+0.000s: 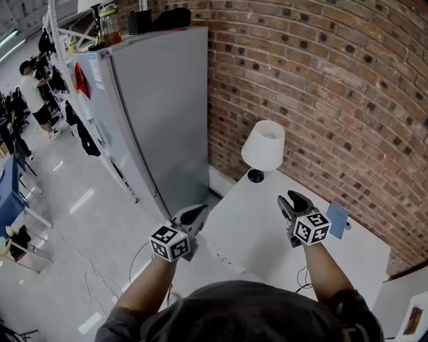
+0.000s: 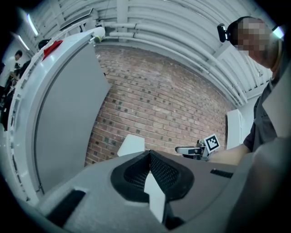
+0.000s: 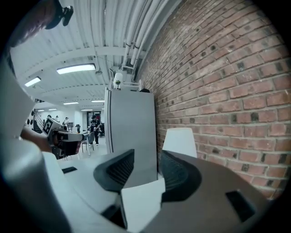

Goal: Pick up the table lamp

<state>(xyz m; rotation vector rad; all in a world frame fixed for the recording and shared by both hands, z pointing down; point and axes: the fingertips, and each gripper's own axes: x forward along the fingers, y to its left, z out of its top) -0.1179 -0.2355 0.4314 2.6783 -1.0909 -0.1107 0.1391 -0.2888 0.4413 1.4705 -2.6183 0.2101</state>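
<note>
the table lamp point(image 1: 263, 145) stands upright at the far corner of the white table point(image 1: 254, 227). its white shade sits above a small black base point(image 1: 255, 176), close to the brick wall point(image 1: 321, 87) and just beside the tall grey fridge point(image 1: 164, 100). neither tool touches it, and both are held well short of it on the near side.

the left gripper point(image 1: 199, 212) hangs at the table's left edge. its jaws are pressed together at the tips, clenched on nothing, and in the left gripper view the lamp's shade shows just past them against the brick. the right gripper point(image 1: 289, 199) is over the table top with its jaws released and standing apart. in the right gripper view the gap between them frames the fridge's grey side, with the lamp shade just to the right of the right-hand jaw. nothing sits between the pads.

the only clear print is the black-and-white square marker pattern on each gripper's cube point(image 1: 311, 227), which carries no letters. a red patch point(image 1: 81, 80) and small stickers point(image 1: 99, 73) on the fridge's front are too small to read. a blue flat thing point(image 1: 338, 220) lies on the table just beside the right gripper, with no legible writing. dark items point(image 1: 157, 19) crowd the fridge top.
</note>
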